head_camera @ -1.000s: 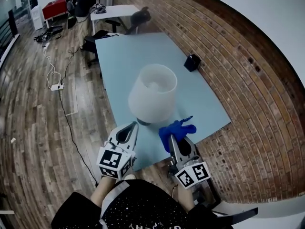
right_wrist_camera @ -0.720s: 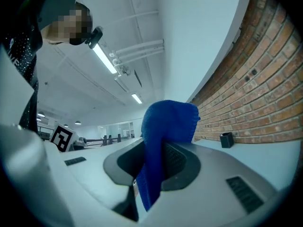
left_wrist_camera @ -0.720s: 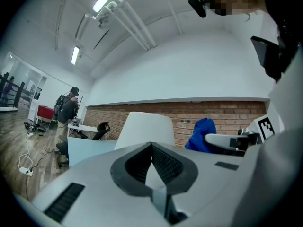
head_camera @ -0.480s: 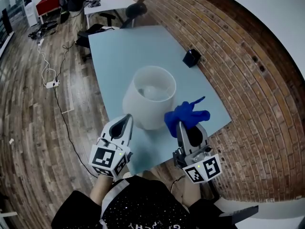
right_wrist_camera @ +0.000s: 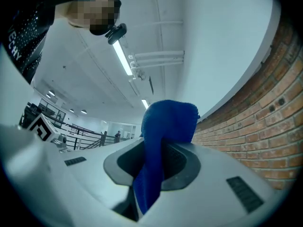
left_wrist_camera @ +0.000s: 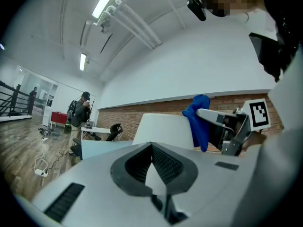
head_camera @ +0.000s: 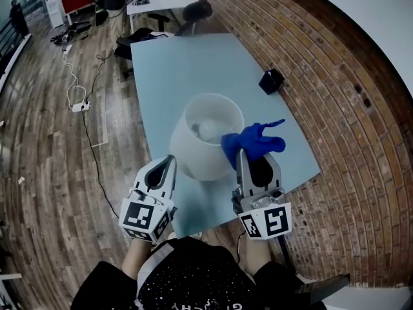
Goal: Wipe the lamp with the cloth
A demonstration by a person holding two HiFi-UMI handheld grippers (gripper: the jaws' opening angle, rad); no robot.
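A lamp with a white shade point(head_camera: 193, 148) stands on the pale blue table point(head_camera: 193, 70), seen from above. My right gripper point(head_camera: 240, 155) is shut on a blue cloth point(head_camera: 253, 142), which it holds up against the shade's right rim. In the right gripper view the cloth point(right_wrist_camera: 168, 119) fills the jaws of that gripper point(right_wrist_camera: 160, 143) and hangs down between them. My left gripper point(head_camera: 170, 161) is shut and empty, its tip close to the shade's lower left side. In the left gripper view that gripper point(left_wrist_camera: 151, 144) points at the shade point(left_wrist_camera: 163, 129), with the cloth point(left_wrist_camera: 199, 122) to its right.
A small black object point(head_camera: 271, 81) sits near the table's right edge by the brick wall point(head_camera: 335, 76). Beyond the table are a dark office chair point(head_camera: 197, 10) and a white desk point(head_camera: 158, 2). A power strip with its cable point(head_camera: 80, 106) lies on the wooden floor.
My right gripper has lifted the blue cloth off the table's front edge and brought it up to the shade's right rim. The left gripper has stayed low beside the lamp.
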